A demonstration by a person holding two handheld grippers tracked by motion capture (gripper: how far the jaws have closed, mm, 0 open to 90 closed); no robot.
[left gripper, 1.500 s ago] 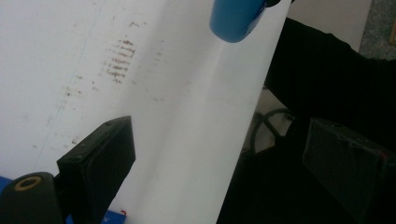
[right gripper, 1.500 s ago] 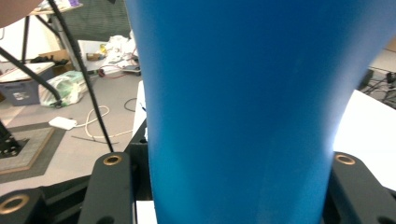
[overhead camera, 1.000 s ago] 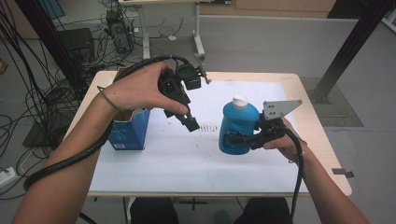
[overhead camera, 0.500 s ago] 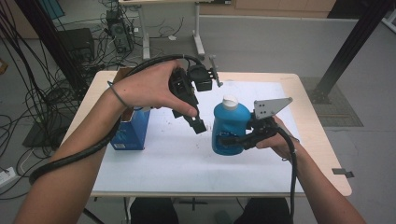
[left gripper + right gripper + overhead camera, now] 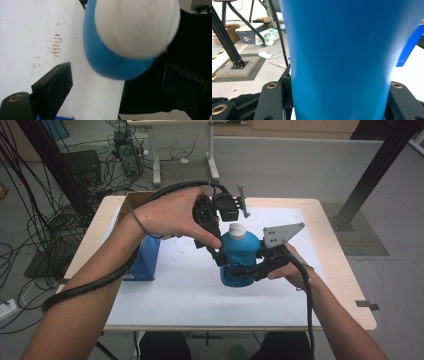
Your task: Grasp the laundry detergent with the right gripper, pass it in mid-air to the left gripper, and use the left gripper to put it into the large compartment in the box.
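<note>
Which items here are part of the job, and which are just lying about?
In use: blue bottle, held by the right tool; its white cap; the open left tool around the cap.
Lying about: blue box; cardboard box.

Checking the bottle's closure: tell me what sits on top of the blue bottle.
A white cap tops the blue bottle. The left gripper hangs above it, jaws open and apart from the cap. The bottle's mouth beneath the cap is covered.
</note>
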